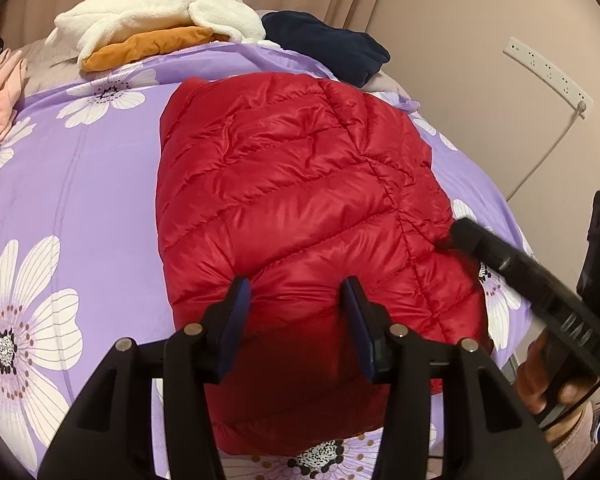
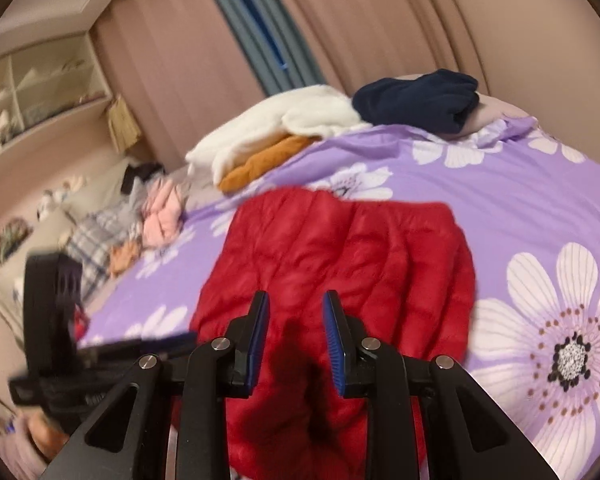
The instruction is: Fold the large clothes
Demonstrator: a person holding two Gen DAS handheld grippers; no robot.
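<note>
Bed w/ floral duvet (image 1: 80,168): red puffer jacket (image 1: 300,184) folded compact, nearly done; both tongs, left (image 1: 298,292) & right (image 2: 296,306), agape, empty.

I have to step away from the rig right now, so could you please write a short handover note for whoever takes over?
Left gripper: jaws open, over the near end of the red puffer jacket, nothing held.
Right gripper: jaws open, above the jacket's near right side, nothing held.
The jacket lies folded into a compact bundle on the purple floral bedspread.
Done: it looks folded.
Left, probably: tidy it and move it to the stack of folded clothes at the far end of the bed.
</note>
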